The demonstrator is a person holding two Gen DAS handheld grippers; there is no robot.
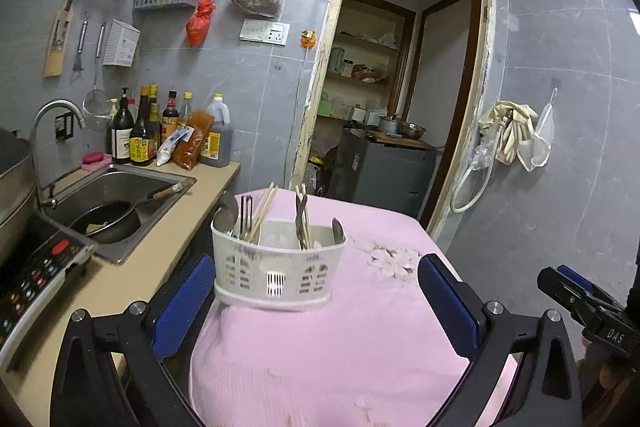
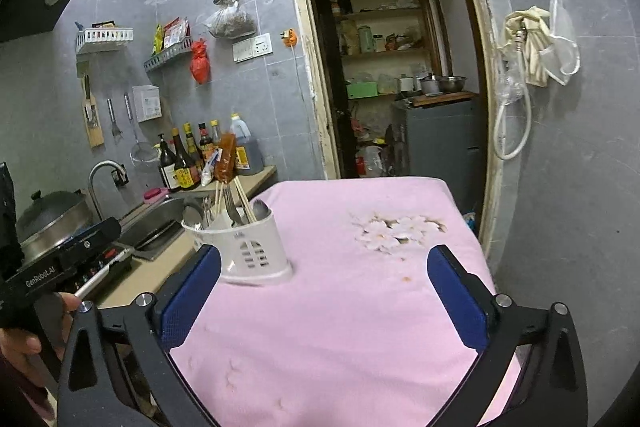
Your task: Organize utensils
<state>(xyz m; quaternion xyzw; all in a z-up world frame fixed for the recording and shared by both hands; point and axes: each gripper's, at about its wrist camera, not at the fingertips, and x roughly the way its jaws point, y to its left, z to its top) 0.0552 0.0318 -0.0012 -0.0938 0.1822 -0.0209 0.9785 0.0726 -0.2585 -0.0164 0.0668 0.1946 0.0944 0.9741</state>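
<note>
Nearby, sink [image 1: 120, 187] left of white caddy [image 1: 276, 267]; both claws [image 1: 316, 303] [image 2: 324, 295] wide, empty.

Pan [image 1: 108, 225] in sink [image 1: 160, 187] — sauce bottles [image 1: 140, 135] behind.

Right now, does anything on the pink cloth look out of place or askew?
Yes. The caddy stands at the cloth's left edge, its base partly past it. Inside, chopsticks lean at mixed angles.
</note>
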